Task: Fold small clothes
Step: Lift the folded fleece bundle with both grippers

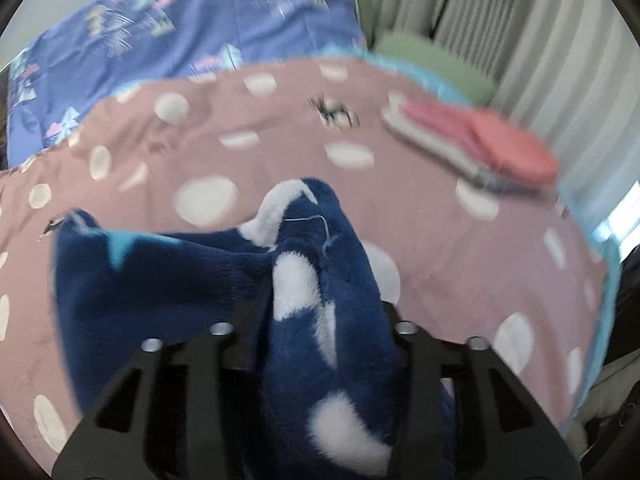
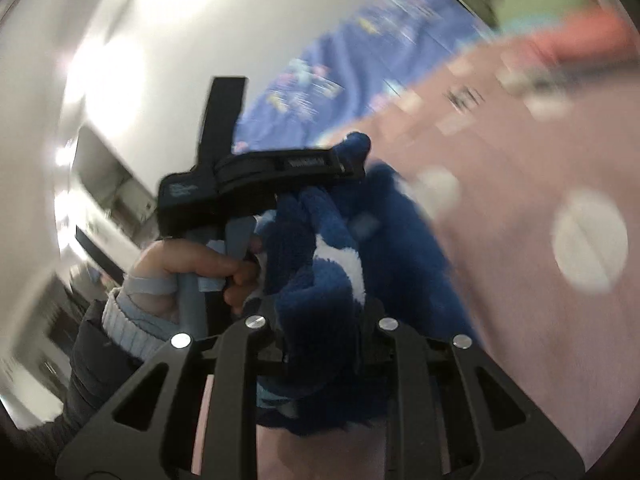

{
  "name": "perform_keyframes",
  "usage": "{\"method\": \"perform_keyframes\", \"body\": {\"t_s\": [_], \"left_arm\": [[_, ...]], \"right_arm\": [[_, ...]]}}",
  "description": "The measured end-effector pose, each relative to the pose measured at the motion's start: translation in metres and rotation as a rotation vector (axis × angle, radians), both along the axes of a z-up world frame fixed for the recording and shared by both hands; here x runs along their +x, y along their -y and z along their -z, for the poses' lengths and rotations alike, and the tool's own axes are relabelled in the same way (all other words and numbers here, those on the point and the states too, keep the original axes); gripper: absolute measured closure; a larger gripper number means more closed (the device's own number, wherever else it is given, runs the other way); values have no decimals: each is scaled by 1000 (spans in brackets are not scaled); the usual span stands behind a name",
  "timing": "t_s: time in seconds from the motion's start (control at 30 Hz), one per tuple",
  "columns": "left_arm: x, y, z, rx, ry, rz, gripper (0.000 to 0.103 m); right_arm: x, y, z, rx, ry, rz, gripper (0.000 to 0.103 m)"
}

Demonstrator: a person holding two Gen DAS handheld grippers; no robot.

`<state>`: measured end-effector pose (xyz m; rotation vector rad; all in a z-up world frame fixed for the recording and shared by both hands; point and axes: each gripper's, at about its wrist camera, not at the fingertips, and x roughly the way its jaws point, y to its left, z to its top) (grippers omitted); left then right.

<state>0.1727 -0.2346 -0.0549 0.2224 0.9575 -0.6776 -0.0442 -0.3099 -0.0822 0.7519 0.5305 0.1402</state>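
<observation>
A: Left wrist view first. Where are you standing with the task?

B: Your left gripper [image 1: 320, 320] is clamping a bunch of the navy fleece garment [image 1: 192, 292], white blobs and a light blue star on it. The piece is hanging bunched over the pink polka-dot bedspread [image 1: 460, 240], not flat, so this fold is looking barely started. A folded stack [image 1: 476, 144] with a pink piece on top is sitting near the far right edge of the bedspread, so some items are looking done already. A purple patterned quilt [image 1: 200, 28] is lying behind.

A: Any writing there?

B: Nothing readable; the small black print on the bedspread is too blurred.

A: Right wrist view?

B: Your right gripper [image 2: 320, 328] is pinching another fold of the same navy fleece garment [image 2: 316, 264]. Your left hand [image 2: 192, 268] is holding the other gripper's handle, just beside the fabric. You're gripping it with both tools, lifted. There's a small label on the black body of that other gripper, too smeared to read.
</observation>
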Motion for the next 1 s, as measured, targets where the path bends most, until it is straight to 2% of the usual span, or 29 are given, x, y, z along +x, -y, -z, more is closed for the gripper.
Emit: {"method": "perform_keyframes", "body": {"t_s": [0.07, 0.1, 0.2, 0.27, 0.33, 0.37, 0.43, 0.53, 0.6, 0.63, 0.7, 0.73, 0.83, 0.93, 1.0], "left_arm": [[-6, 15, 8, 37, 16, 32, 46], [-9, 18, 4, 32, 23, 54, 44], [-26, 9, -24, -59, 50, 121, 43], [-45, -2, -49, -70, 130, 154, 42], [-64, -21, -68, -43, 231, 160, 42], [-68, -29, -72, -34, 248, 159, 42], [-72, -51, -71, -14, 254, 145, 42], [-63, -86, -46, 66, 215, 99, 42], [-60, -98, -29, 68, 158, 99, 42], [-62, -101, -23, 56, 155, 100, 42], [-68, -91, -9, 78, 176, 125, 42], [-71, -80, -3, 108, 194, 139, 42], [-73, -60, 5, 146, 222, 175, 42], [-64, -46, 11, 141, 189, 204, 42], [-64, -43, 13, 149, 190, 216, 42]], "right_arm": [[-4, 17, 25, 88, -37, 7, 82], [-6, 22, 34, 123, -43, 4, 82], [-8, 29, 47, 167, -39, -9, 82], [-9, 29, 48, 166, -31, -20, 82], [-11, 27, 48, 165, -25, -26, 82], [-12, 28, 49, 168, -21, -29, 82], [-12, 28, 50, 183, -14, -34, 82], [-14, 28, 48, 190, -7, -42, 82], [-11, 29, 44, 194, 2, -56, 82], [-10, 29, 42, 188, 3, -63, 81], [-12, 30, 36, 138, -17, -53, 73], [-15, 33, 32, 100, -27, -22, 64], [-43, 40, 0, -116, 45, 119, 52], [-59, 31, -26, -251, 138, 107, 53], [-56, 16, -36, -300, 188, 39, 66]]}}
